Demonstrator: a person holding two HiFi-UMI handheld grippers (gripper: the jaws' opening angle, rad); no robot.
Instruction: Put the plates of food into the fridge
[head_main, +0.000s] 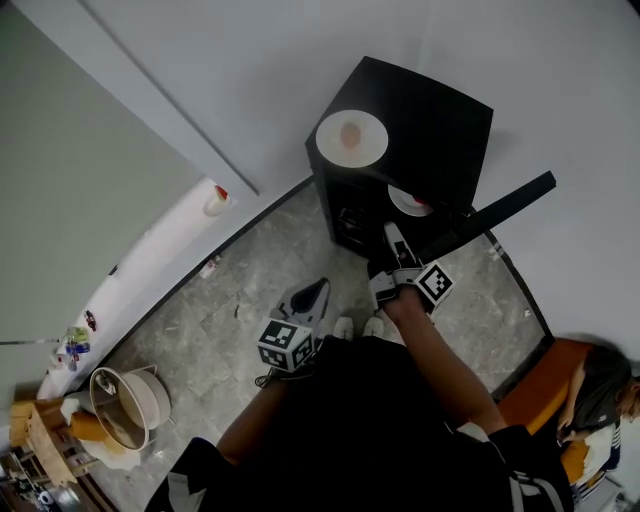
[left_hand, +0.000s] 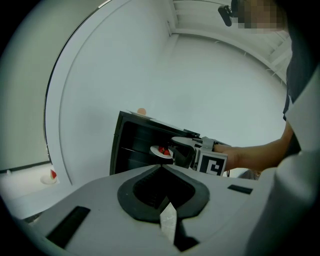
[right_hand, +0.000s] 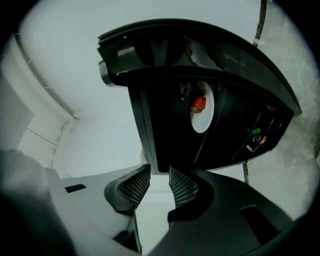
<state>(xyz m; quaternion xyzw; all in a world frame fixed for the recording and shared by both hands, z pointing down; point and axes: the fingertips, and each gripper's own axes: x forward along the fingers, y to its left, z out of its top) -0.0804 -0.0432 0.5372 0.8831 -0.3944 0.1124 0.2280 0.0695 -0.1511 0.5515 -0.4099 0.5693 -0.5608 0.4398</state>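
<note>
A black mini fridge (head_main: 420, 130) stands open against the wall. One white plate with pinkish food (head_main: 351, 138) lies on its top. A second white plate with red food (head_main: 410, 201) (right_hand: 202, 112) (left_hand: 161, 151) rests on a shelf inside. My right gripper (head_main: 393, 232) (right_hand: 159, 185) hovers just in front of the opening, its jaws open with nothing between them, a little short of that plate. My left gripper (head_main: 305, 300) (left_hand: 161, 169) hangs low over the floor, away from the fridge, with its jaws shut and empty.
The fridge door (head_main: 490, 215) swings out to the right. A round white bucket (head_main: 130, 405) stands at the lower left. On a white ledge (head_main: 150, 255) along the left wall sits a small cup (head_main: 215, 200). A person sits on an orange seat (head_main: 545, 385) at right.
</note>
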